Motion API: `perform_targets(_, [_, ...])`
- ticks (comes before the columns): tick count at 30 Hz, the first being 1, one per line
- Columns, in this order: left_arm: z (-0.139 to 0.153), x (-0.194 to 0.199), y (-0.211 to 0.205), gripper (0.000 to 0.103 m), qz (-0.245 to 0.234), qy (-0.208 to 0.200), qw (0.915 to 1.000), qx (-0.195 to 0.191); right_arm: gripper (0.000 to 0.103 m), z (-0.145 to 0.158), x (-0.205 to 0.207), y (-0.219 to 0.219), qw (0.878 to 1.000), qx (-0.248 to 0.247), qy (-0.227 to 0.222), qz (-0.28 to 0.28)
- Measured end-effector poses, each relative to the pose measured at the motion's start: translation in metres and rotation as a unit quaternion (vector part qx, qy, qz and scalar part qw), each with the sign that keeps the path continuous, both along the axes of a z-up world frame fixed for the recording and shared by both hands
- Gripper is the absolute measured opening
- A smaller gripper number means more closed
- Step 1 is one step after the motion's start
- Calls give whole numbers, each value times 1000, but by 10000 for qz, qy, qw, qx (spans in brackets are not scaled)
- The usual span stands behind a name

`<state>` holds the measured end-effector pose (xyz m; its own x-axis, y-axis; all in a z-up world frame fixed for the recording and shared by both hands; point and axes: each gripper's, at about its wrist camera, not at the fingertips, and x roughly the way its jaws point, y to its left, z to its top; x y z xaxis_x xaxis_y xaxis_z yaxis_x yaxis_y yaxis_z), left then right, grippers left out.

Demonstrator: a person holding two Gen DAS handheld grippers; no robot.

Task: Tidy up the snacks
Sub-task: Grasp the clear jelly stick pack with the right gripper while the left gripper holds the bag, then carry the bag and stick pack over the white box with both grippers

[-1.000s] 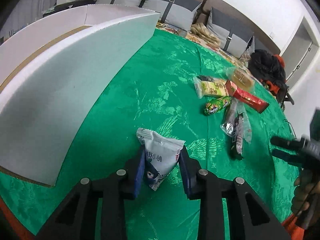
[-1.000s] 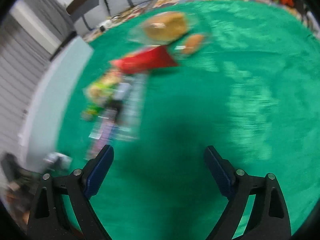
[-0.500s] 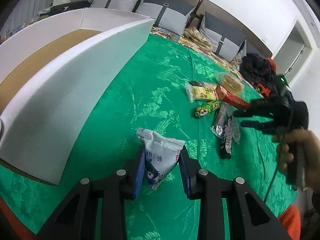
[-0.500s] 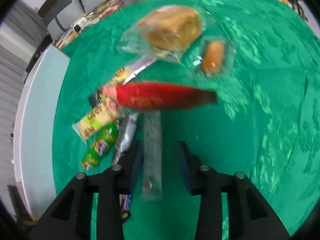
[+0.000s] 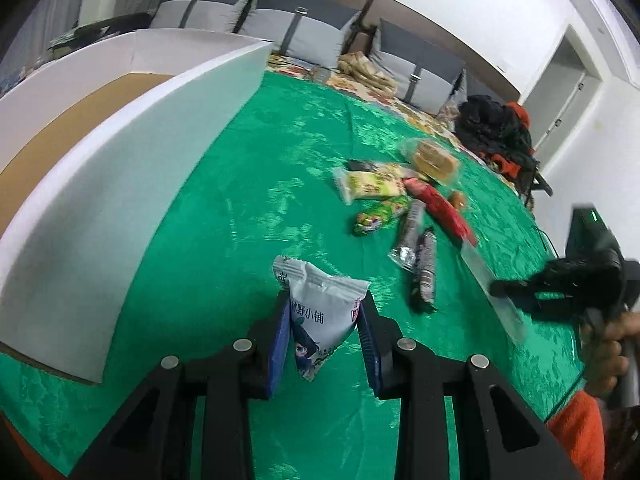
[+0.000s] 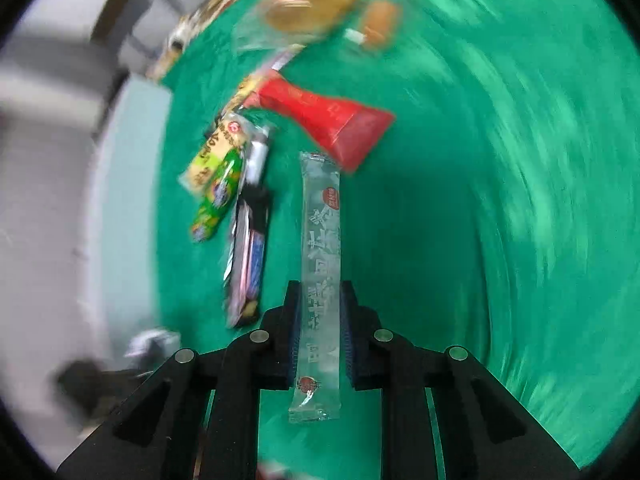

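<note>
My left gripper (image 5: 322,320) is shut on a white snack pouch (image 5: 320,308) with blue print, held above the green tablecloth (image 5: 248,216). My right gripper (image 6: 320,320) is shut on a long clear snack stick (image 6: 320,264), lifted off the cloth; it also shows in the left wrist view (image 5: 490,288). On the cloth lie a red packet (image 6: 328,120), a yellow packet (image 6: 212,152), a green packet (image 6: 218,196), dark bars (image 6: 250,256), a wrapped bun (image 6: 308,4) and a small sausage pack (image 6: 380,20).
A large white box (image 5: 120,152) with a brown cardboard floor stands on the left of the cloth. A sofa with grey cushions (image 5: 304,32) lies behind the table. A dark bag (image 5: 496,128) sits at the far right edge.
My right gripper closed on the clear snack stick and lifted it away from the pile. My left gripper kept hold of the white pouch and rose slightly.
</note>
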<state>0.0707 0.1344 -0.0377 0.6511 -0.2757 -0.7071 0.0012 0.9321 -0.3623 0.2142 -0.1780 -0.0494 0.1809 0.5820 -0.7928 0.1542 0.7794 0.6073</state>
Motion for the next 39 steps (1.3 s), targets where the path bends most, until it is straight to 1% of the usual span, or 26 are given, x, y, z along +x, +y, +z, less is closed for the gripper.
perform_targets(2, [2, -1, -7, 32, -104, -35, 9999, 60, 18, -7, -20, -25, 9960, 739, 212, -456])
perform_targets(3, [3, -1, -11, 32, -154, -49, 9998, 115, 18, -9, -28, -32, 9934, 949, 231, -602])
perform_targets(6, [8, -6, -19, 32, -244, -29, 9995, 211, 18, -6, -41, -43, 9881, 1298, 188, -802])
perform_targets(8, [21, -12, -16, 32, -223, -68, 9997, 121, 18, 3, -42, -33, 9876, 1409, 90, -687])
perform_targets(9, [34, -16, -11, 32, -191, -160, 9997, 31, 19, 9, -40, -24, 9885, 1402, 20, -574])
perform_targets(12, [78, -23, 19, 32, 85, -509, 9987, -55, 18, 44, -21, 22, 9899, 1373, -356, -38])
perform_targets(14, [107, -25, 47, 32, 365, -720, 9967, 14, 19, 75, -2, 69, 9873, 1389, -685, 363])
perform_targets(15, [121, -25, 62, 32, 514, -798, 9954, 86, 19, 95, 3, 93, 9844, 1387, -906, 599])
perform_targets(16, [138, -23, 82, 32, 726, -874, 9933, 232, 19, 117, 7, 119, 9801, 1361, -1167, 855])
perform_targets(17, [149, -21, 98, 32, 901, -901, 9910, 399, 19, 135, 8, 139, 9759, 1323, -1380, 1051])
perform_targets(18, [158, -18, 112, 32, 1079, -890, 9884, 600, 19, 155, 9, 164, 9696, 1258, -1654, 1292])
perform_targets(19, [166, -13, 130, 32, 1296, -806, 9847, 843, 19, 178, 10, 194, 9608, 1155, -1973, 1569])
perform_targets(21, [170, -7, 152, 32, 1544, -660, 9801, 1057, 19, 205, 7, 236, 9471, 1034, -2330, 1948])
perform_targets(22, [170, -3, 164, 32, 1671, -551, 9768, 1221, 19, 214, 5, 255, 9417, 998, -2430, 2100])
perform_targets(24, [163, 1, 175, 32, 1788, -400, 9722, 1459, 19, 221, 2, 295, 9323, 796, -2607, 2377])
perform_targets(25, [159, 4, 182, 32, 1839, -307, 9704, 1535, 19, 220, 0, 310, 9286, 661, -2677, 2484])
perform_targets(28, [151, -1, 196, 32, 1911, -157, 9690, 1558, 19, 216, -10, 335, 9198, 367, -2820, 2704])
perform_targets(32, [139, 2, 200, 32, 1927, -63, 9672, 1653, 19, 207, -24, 338, 9102, 29, -3006, 2850])
perform_targets(36, [134, 6, 204, 32, 1944, 6, 9659, 1709, 20, 201, -23, 361, 9020, -231, -3112, 2984])
perform_targets(37, [130, 9, 206, 34, 1966, 86, 9649, 1741, 24, 201, -25, 365, 9012, -254, -3122, 2995])
perform_targets(38, [127, 12, 210, 39, 1993, 164, 9640, 1755, 26, 201, -24, 370, 9003, -292, -3122, 3017])
perform_targets(39, [124, 15, 210, 63, 2007, 232, 9634, 1764, 43, 199, -23, 375, 9010, -346, -3109, 3006])
